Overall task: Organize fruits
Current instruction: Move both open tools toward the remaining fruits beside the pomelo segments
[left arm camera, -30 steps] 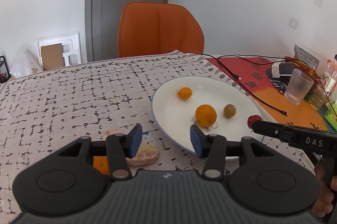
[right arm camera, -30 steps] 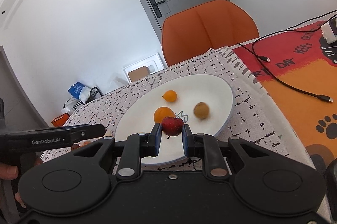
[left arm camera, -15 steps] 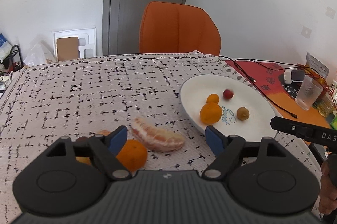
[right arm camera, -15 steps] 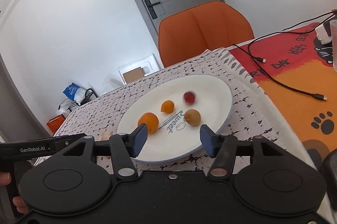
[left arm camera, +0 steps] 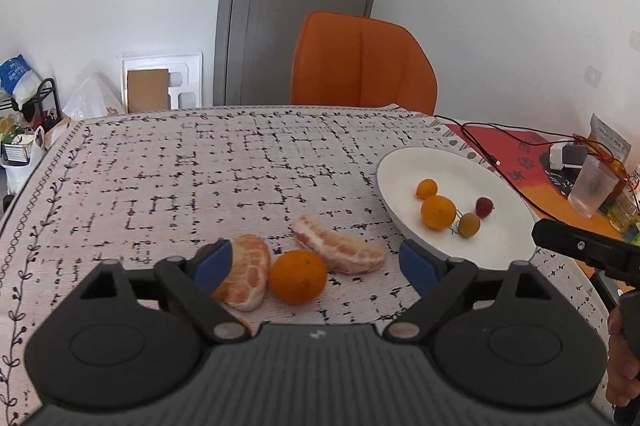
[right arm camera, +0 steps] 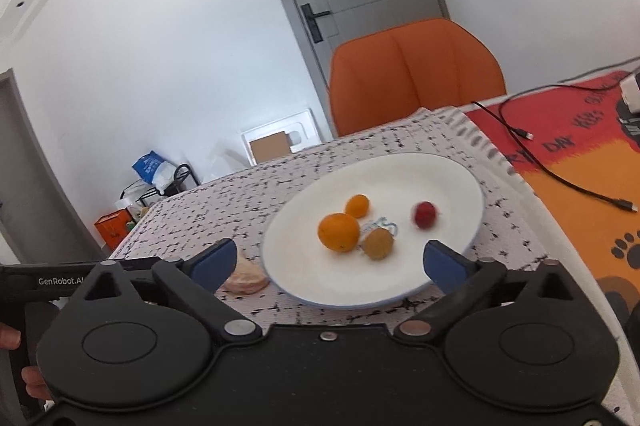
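The right gripper (right arm camera: 328, 264) had a little red fruit (right arm camera: 425, 214) pinched in its fingers a second ago. Its jaws have just been opening, and now they stand wide with nothing between them. The red fruit is on the white plate (right arm camera: 460, 178) now, off to the right of the big orange (right arm camera: 339, 232), the small orange (right arm camera: 357, 206) and the brown fruit (right arm camera: 378, 243). It looks blurry, so I think it may still be rolling a bit. That makes four fruits on the plate.

The left gripper (left arm camera: 316, 264) has swung away from the plate to the loose fruit on the counter (left arm camera: 200, 166). Its jaws have just been opening too, and they are wide. They frame a round orange (left arm camera: 297, 276) and a peeled piece (left arm camera: 248, 276) that sits right by the left finger, but they do not squeeze either one. A second peeled piece (left arm camera: 340, 251) lies just behind the orange.

So one fruit is put away, and I think the round orange gets picked up next. Three pieces are not yet on the plate.
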### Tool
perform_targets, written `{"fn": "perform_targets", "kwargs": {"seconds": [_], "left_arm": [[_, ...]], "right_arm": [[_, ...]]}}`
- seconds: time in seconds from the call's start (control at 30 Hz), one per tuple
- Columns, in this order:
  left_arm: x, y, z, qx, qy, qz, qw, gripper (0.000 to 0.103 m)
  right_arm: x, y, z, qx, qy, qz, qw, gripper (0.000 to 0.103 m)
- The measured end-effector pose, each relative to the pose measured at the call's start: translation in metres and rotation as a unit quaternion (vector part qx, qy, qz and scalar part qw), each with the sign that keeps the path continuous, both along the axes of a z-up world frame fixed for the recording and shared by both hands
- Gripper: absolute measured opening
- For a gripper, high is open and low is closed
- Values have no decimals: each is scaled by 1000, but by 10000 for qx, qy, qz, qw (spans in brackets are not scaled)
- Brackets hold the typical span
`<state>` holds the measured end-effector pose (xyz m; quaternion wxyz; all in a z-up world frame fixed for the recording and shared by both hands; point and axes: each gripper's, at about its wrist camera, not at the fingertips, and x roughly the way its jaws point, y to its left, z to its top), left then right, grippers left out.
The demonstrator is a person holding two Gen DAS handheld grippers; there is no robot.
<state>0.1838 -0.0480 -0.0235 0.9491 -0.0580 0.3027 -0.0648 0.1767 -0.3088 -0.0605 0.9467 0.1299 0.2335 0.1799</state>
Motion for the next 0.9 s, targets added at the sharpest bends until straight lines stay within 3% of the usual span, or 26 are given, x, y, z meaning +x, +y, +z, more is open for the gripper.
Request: {"fn": "perform_targets", "kwargs": {"seconds": [0.57,0.9], "left_arm": [[-26,40,-5,-62,-15,234,9997,96],[-41,66,-5,-203,-124,603,9979,95]], "right_arm": [[-6,41,4,-187,39,404,9990,103],[-12,59,7,-289,-104,721,9969,102]]}}
